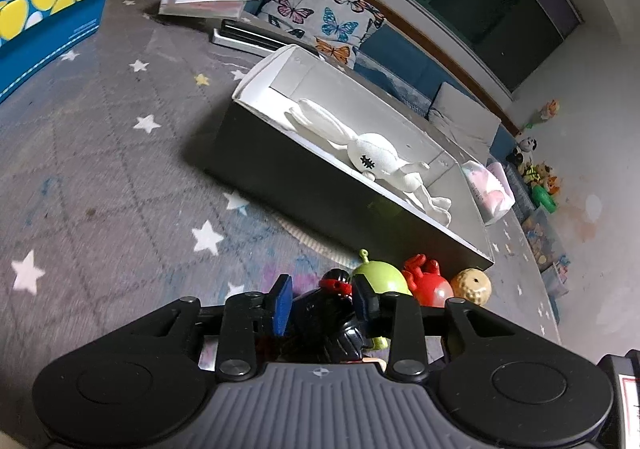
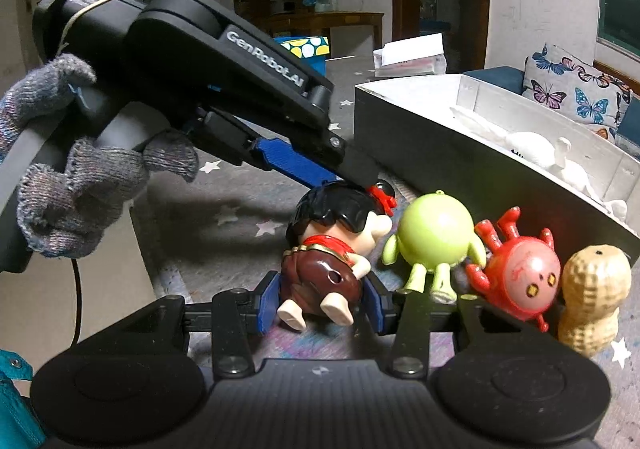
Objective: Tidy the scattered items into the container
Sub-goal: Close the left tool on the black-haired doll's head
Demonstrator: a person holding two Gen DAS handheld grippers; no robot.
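**A:** What's the setting?

**B:** A living room at night, with a grey star-patterned rug (image 1: 120,153) on the floor, a butterfly-print cushion (image 1: 320,13) at the back and a blue and yellow box (image 1: 48,9) at the far left. On the rug stands a long container (image 1: 320,185), dark outside and white inside.

**A:** Anything in it?

**B:** A white plush rabbit (image 1: 376,157) lies along its floor, and a pink and white packet (image 1: 490,193) sits at its right end.

**A:** And the scattered items?

**B:** Four small toys in a row on the rug, just in front of the container's long wall: a black-haired doll (image 2: 332,249), a green round figure (image 2: 434,237), a red crab-like figure (image 2: 524,269) and a peanut-shaped toy (image 2: 592,289).

**A:** What are the two claws doing?

**B:** Both are at the doll. The right claw (image 2: 320,299) is clenched on its brown lower body, with the blue pads pressed against either side. The left claw (image 1: 320,299), held by a gloved hand (image 2: 60,177), reaches down to the doll's black hair. Its fingers straddle the head, but a gap shows between the pads and the hair, so it is released, not gripping.

**A:** Is the doll lifted?

**B:** I cannot tell. It lies tilted, head away from the right claw, feet towards it.
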